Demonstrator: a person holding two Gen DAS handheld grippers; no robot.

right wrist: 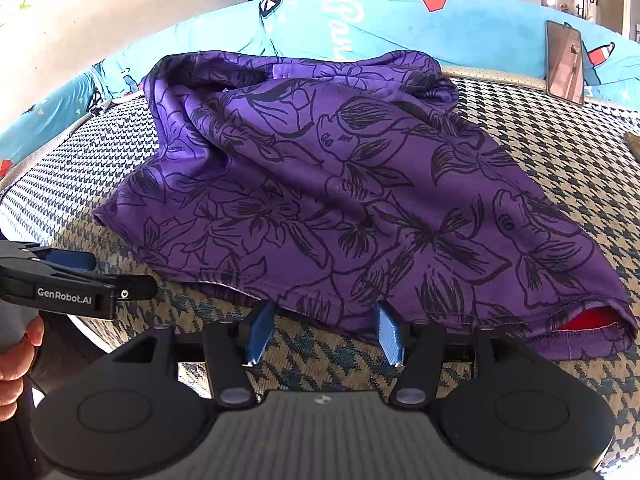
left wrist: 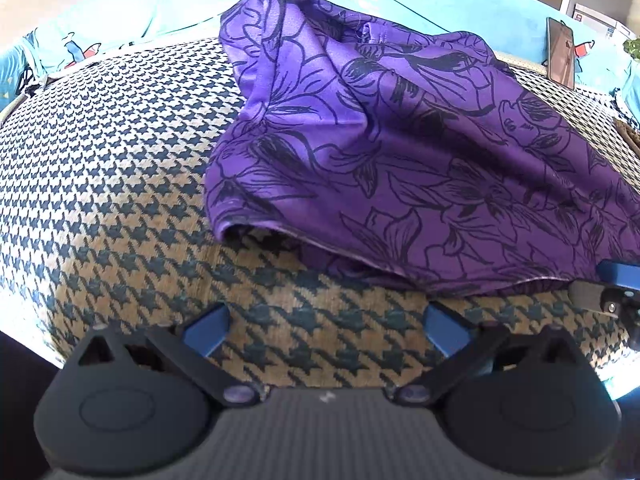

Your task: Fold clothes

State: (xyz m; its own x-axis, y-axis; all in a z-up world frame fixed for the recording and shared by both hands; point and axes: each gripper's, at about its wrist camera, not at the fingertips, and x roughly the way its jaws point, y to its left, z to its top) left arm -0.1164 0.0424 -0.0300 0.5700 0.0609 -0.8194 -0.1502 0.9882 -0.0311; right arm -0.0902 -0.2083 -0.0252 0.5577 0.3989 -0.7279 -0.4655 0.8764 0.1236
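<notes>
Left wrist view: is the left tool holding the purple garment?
No. The left tool stands open over bare houndstooth cover, short of the purple garment hem.

Each camera rides just behind its own claw, tilted down and forward, close over the houndstooth cover [left wrist: 120,184]. The left one looks past the left claw [left wrist: 326,330] with the purple garment [left wrist: 400,160] off to its right; the right one faces the garment squarely beyond the right claw [right wrist: 324,334]. Both share the garment, the blue bedding [right wrist: 460,28] behind and the upright phone [left wrist: 561,52].
</notes>
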